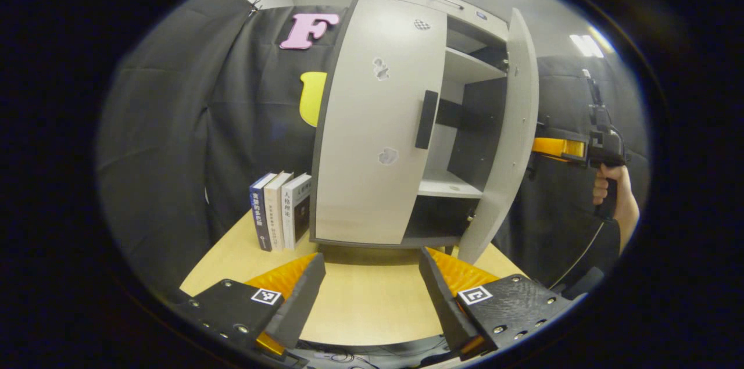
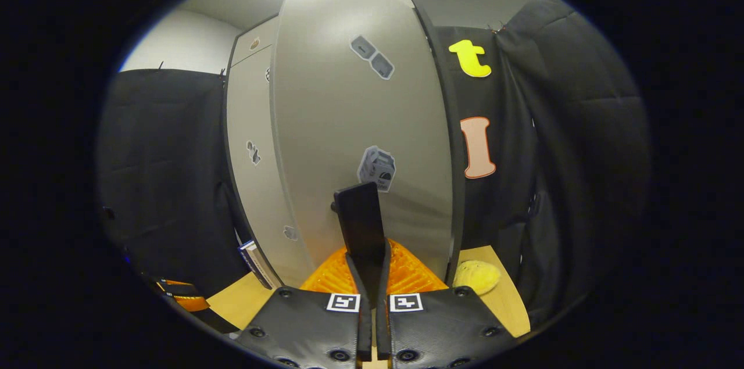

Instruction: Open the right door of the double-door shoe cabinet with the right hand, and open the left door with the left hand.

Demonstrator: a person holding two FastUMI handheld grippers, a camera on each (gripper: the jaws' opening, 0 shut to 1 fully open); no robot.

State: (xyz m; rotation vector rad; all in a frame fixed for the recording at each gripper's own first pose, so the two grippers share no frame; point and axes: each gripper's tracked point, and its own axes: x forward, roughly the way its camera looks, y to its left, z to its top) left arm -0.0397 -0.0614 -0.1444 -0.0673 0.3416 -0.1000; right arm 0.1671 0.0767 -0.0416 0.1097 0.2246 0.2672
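The grey double-door shoe cabinet (image 1: 407, 3) stands on a wooden table (image 1: 360, 305). Its left door (image 1: 378, 125) is closed, with a dark vertical handle (image 1: 426, 119) at its inner edge. The right door (image 1: 505, 142) is swung outward, showing the shelves (image 1: 468, 67) inside. My left gripper (image 1: 371, 258) is open, low over the table and a short way in front of the cabinet, touching nothing. In the right gripper view, my right gripper (image 2: 367, 258) is shut on the right door's dark handle (image 2: 360, 218), close against the right door (image 2: 360, 96). A hand (image 1: 610, 183) holds that right gripper (image 1: 558, 148) behind the open door.
Three books (image 1: 281, 210) stand upright against the cabinet's left side. A yellow soft object (image 2: 476, 276) lies on the table (image 2: 505, 305) by the cabinet's right side. Black cloth walls close the booth all round.
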